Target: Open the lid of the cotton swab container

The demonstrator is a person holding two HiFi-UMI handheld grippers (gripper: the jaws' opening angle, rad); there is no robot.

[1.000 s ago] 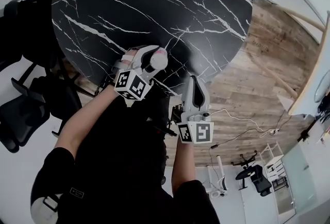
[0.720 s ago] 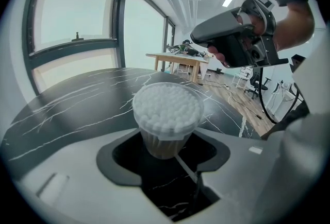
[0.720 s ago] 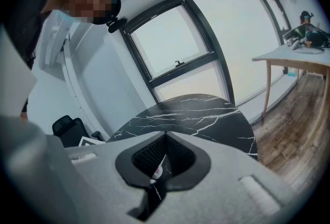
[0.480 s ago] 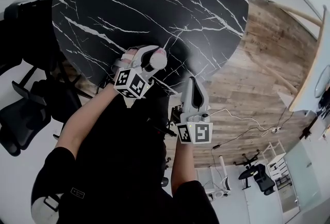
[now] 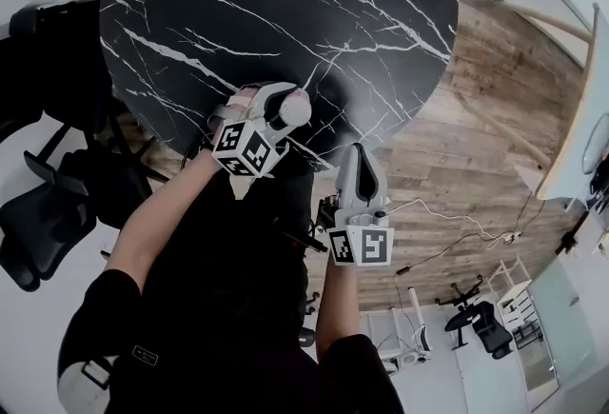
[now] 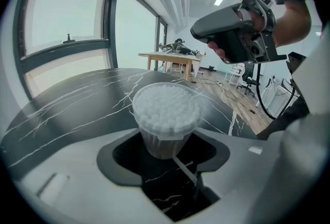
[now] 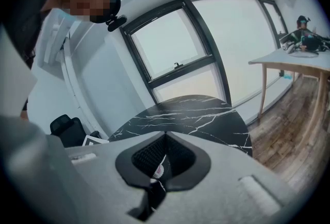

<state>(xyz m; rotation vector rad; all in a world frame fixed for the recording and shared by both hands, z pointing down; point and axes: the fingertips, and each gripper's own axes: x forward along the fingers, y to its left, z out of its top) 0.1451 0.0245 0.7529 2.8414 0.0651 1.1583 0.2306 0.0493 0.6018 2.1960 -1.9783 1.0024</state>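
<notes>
No real change over the last second. My left gripper [image 6: 166, 141] still has its fingers wide and clamped round the swab tub [image 6: 166, 115] at the near edge of the table [image 6: 77, 109]. My right gripper [image 7: 164, 158] stays off to the side, fingers pressed together, nothing identifiable held. So I'd say lid removal hasn't started. The tub is clear round plastic, tapers downward, packed with fluffy white tips. Clear lid looks seated. The table is glossy black marble with white veins.

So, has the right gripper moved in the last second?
No. The right gripper still sits at the near edge of the table, with its tip at the same spot on the rim as before.
</notes>
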